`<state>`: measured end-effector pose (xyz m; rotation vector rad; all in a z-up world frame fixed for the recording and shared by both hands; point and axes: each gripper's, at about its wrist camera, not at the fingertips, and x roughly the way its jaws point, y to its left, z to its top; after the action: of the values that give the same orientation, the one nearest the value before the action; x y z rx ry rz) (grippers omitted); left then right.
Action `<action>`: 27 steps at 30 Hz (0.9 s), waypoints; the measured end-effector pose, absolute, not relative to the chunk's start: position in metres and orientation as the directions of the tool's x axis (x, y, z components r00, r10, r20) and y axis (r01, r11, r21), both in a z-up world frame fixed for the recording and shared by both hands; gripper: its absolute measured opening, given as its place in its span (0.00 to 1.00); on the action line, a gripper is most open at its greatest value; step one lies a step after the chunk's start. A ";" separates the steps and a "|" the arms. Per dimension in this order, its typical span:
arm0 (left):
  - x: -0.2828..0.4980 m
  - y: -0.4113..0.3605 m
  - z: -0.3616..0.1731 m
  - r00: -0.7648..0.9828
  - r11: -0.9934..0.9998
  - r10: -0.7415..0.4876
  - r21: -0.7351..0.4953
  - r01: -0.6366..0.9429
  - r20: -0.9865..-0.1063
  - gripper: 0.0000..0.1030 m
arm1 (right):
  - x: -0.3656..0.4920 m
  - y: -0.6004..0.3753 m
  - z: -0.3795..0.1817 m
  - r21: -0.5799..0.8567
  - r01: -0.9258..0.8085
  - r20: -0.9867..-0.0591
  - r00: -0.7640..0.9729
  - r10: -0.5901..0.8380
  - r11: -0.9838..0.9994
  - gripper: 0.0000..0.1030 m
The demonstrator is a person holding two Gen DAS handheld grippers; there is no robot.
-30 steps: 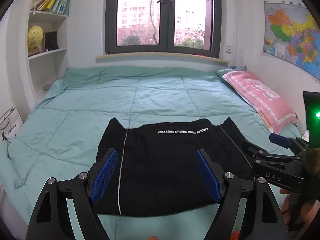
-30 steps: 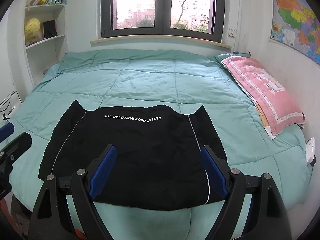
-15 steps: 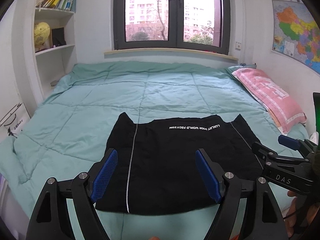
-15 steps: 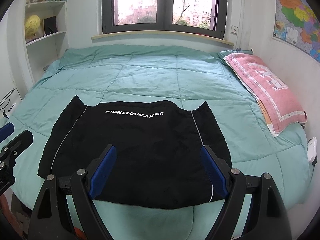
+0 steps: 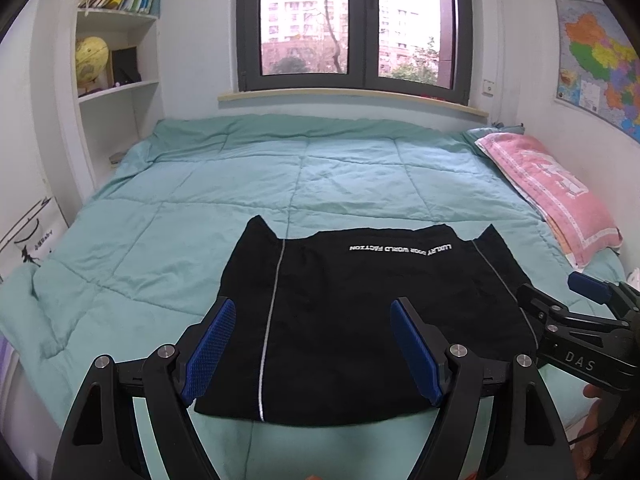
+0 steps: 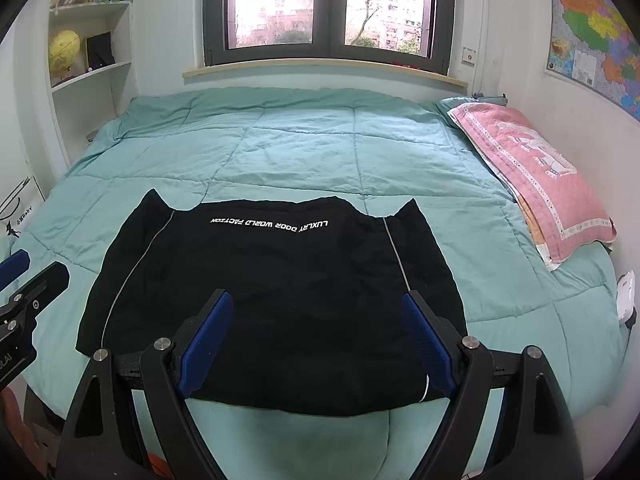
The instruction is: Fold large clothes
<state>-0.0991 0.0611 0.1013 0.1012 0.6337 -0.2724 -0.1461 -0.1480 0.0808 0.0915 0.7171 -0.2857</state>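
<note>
The black garment (image 5: 360, 312) lies spread flat on my teal quilt (image 5: 200, 216), close to the near edge of the bed. It is folded into a broad, roughly rectangular shape, wider at the near hem than at the far end. Two small pointed corners stick up at its far left and far right. A line of white lettering (image 6: 270, 223) runs across the far part, upside down from where I stand. A thin pale stripe (image 5: 270, 320) runs near-to-far down each side.
</note>
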 end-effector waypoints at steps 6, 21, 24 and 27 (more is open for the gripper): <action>-0.098 0.063 0.099 0.774 0.967 -0.186 0.026 0.252 -0.605 0.78 | -0.146 -0.149 0.080 -0.010 0.292 -0.664 0.713 -0.225 0.956 0.84; -0.093 0.061 0.097 0.786 0.973 -0.130 0.074 0.217 -0.604 0.78 | -0.143 -0.148 0.077 -0.011 0.289 -0.672 0.707 -0.221 0.957 0.84; -0.092 0.060 0.096 0.786 0.975 -0.118 0.079 0.207 -0.606 0.78 | -0.141 -0.150 0.076 -0.010 0.286 -0.673 0.707 -0.218 0.958 0.84; -0.091 0.059 0.095 0.789 0.977 -0.098 0.091 0.192 -0.606 0.78 | -0.141 -0.150 0.075 -0.010 0.286 -0.673 0.707 -0.218 0.958 0.84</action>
<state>-0.0909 0.0585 0.0951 0.1506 0.6431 -0.1567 -0.1415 -0.1496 0.0751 0.0980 0.7342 -0.2803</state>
